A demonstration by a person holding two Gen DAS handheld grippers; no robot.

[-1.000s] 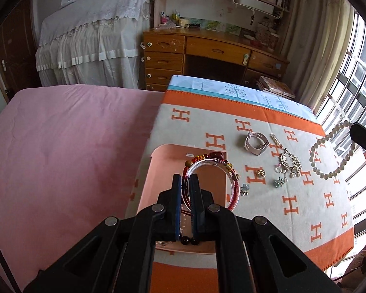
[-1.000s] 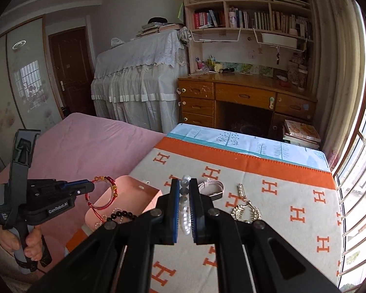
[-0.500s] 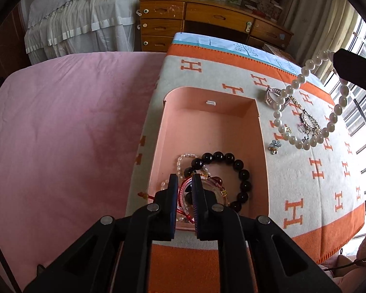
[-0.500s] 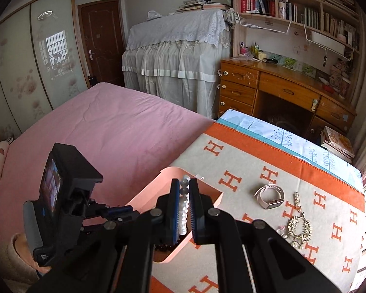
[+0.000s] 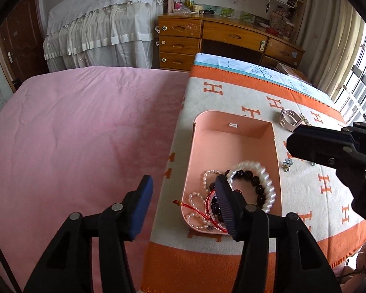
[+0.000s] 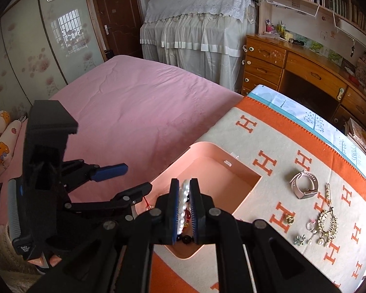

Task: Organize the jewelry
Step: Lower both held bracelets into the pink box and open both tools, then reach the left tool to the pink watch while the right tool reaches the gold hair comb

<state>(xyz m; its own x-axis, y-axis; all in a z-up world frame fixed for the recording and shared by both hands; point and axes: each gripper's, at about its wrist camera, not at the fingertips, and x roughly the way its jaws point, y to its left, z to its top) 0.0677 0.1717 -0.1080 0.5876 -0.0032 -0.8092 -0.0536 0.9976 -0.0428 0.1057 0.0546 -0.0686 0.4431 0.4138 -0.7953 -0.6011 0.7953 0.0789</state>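
Note:
A pink open box (image 5: 231,144) sits on the orange-and-grey H-pattern blanket (image 5: 305,195). In it lie a black bead bracelet (image 5: 255,182), a red cord bracelet (image 5: 208,204), a thin pearl strand (image 5: 195,200) and a large pearl bracelet (image 5: 263,178). My left gripper (image 5: 183,195) is open and empty at the box's near left corner. My right gripper (image 6: 184,201) is shut on the large pearl bracelet (image 6: 185,195) low over the box (image 6: 231,183); its body shows in the left wrist view (image 5: 329,146).
On the blanket right of the box lie a watch (image 6: 305,185), a gold chain piece (image 6: 327,222), a gold ring (image 6: 289,219), a silver ring (image 6: 310,225) and flower earrings (image 6: 300,239). A pink bed (image 6: 134,102) lies left. A wooden desk (image 6: 305,73) stands behind.
My left gripper let go of the red cord bracelet in the box and opened wide. My right gripper carried the large pearl bracelet from over the blanket down into the box.

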